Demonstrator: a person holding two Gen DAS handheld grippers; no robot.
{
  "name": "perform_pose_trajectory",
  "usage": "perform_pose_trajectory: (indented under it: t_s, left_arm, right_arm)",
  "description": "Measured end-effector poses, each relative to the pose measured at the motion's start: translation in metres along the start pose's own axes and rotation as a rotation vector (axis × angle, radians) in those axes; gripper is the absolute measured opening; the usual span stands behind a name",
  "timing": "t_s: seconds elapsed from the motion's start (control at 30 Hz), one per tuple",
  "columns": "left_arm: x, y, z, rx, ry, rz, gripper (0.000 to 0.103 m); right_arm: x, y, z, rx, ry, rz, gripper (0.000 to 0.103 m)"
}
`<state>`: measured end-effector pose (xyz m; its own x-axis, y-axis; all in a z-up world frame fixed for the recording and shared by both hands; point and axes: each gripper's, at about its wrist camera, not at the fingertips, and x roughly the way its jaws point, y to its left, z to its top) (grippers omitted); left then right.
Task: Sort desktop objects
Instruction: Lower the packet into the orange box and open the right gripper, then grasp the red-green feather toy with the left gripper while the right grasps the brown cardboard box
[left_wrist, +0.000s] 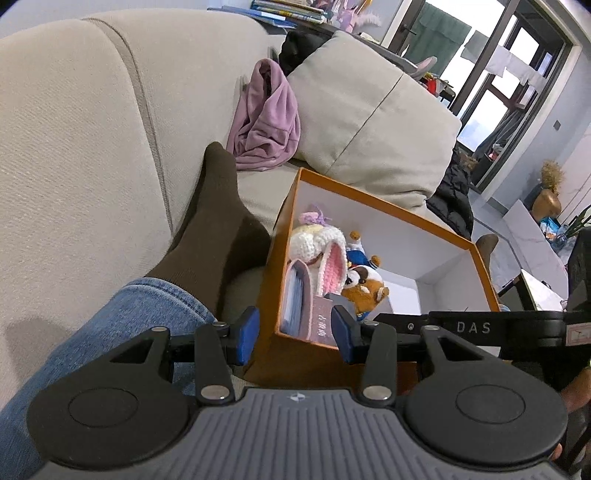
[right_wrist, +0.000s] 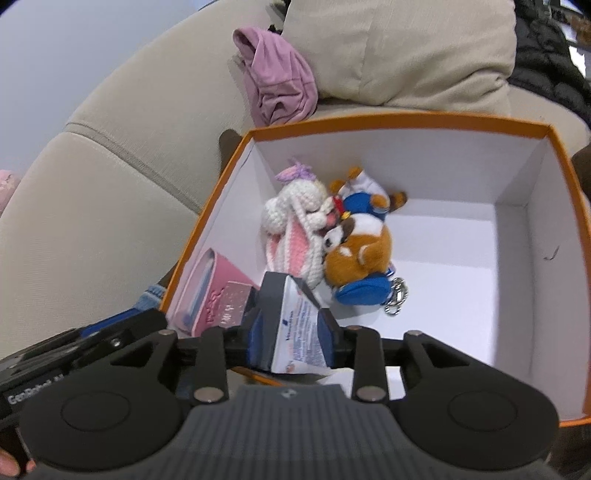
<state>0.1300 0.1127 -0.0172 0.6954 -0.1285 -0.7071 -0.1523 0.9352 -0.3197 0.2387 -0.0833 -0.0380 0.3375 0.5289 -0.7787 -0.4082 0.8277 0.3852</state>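
An orange box (left_wrist: 388, 206) (right_wrist: 406, 120) with a white inside stands on the sofa. In it lie a crocheted white bunny (left_wrist: 325, 254) (right_wrist: 295, 218), a brown plush toy in blue (left_wrist: 364, 286) (right_wrist: 358, 247), a pink booklet (left_wrist: 295, 302) (right_wrist: 210, 291) and a small pink case (right_wrist: 232, 302). My right gripper (right_wrist: 293, 332) hangs over the box's near edge, open, with a dark packet with a white printed face (right_wrist: 299, 321) tilted between its blue pads. My left gripper (left_wrist: 295, 336) stands open and empty above the box's near left corner.
The beige sofa (left_wrist: 92, 147) carries a purple garment (left_wrist: 266, 122) (right_wrist: 277, 74) and a cushion (left_wrist: 369, 122) behind the box. A person's leg in jeans and a dark sock (left_wrist: 214, 229) lies left of the box. A black jacket (left_wrist: 454, 199) lies at the right.
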Motion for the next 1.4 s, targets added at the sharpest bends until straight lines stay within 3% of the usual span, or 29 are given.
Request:
perform_pose_trajectory:
  t_s: [0.13, 0.23, 0.4, 0.6, 0.73, 0.87, 1.0, 1.1, 1.3, 1.33, 1.4]
  left_arm:
    - [-0.015, -0.010, -0.005, 0.033, -0.015, -0.013, 0.050]
    - [-0.027, -0.024, -0.013, 0.084, -0.015, -0.038, 0.050]
    - [-0.038, -0.049, -0.038, 0.183, 0.022, -0.078, 0.050]
    - [-0.035, -0.071, -0.071, 0.272, 0.081, -0.110, 0.051]
    - [-0.026, -0.086, -0.091, 0.339, 0.127, -0.138, 0.056]
    - [-0.009, -0.097, -0.109, 0.392, 0.175, -0.113, 0.059]
    - [0.013, -0.100, -0.121, 0.397, 0.233, -0.077, 0.060]
    - [0.025, -0.104, -0.128, 0.407, 0.263, -0.052, 0.060]
    - [0.047, -0.099, -0.130, 0.365, 0.311, -0.030, 0.059]
    - [0.049, -0.098, -0.129, 0.362, 0.315, -0.026, 0.057]
    - [0.053, -0.097, -0.131, 0.356, 0.326, -0.032, 0.041]
  right_arm:
    - [-0.015, -0.003, -0.005, -0.013, -0.037, 0.009, 0.036]
    - [-0.037, -0.001, -0.016, -0.067, -0.117, 0.019, 0.038]
    - [-0.087, -0.010, -0.049, -0.123, -0.290, 0.041, 0.040]
    - [-0.126, -0.040, -0.097, -0.079, -0.390, 0.015, 0.046]
    - [-0.131, -0.052, -0.126, -0.110, -0.372, -0.027, 0.060]
    - [-0.116, -0.056, -0.148, -0.193, -0.272, -0.075, 0.074]
    - [-0.094, -0.055, -0.165, -0.303, -0.170, -0.123, 0.074]
    - [-0.081, -0.052, -0.171, -0.386, -0.141, -0.167, 0.075]
    - [-0.061, -0.054, -0.170, -0.431, -0.092, -0.150, 0.076]
    - [-0.057, -0.053, -0.171, -0.439, -0.085, -0.148, 0.076]
    - [-0.053, -0.052, -0.171, -0.457, -0.075, -0.144, 0.075]
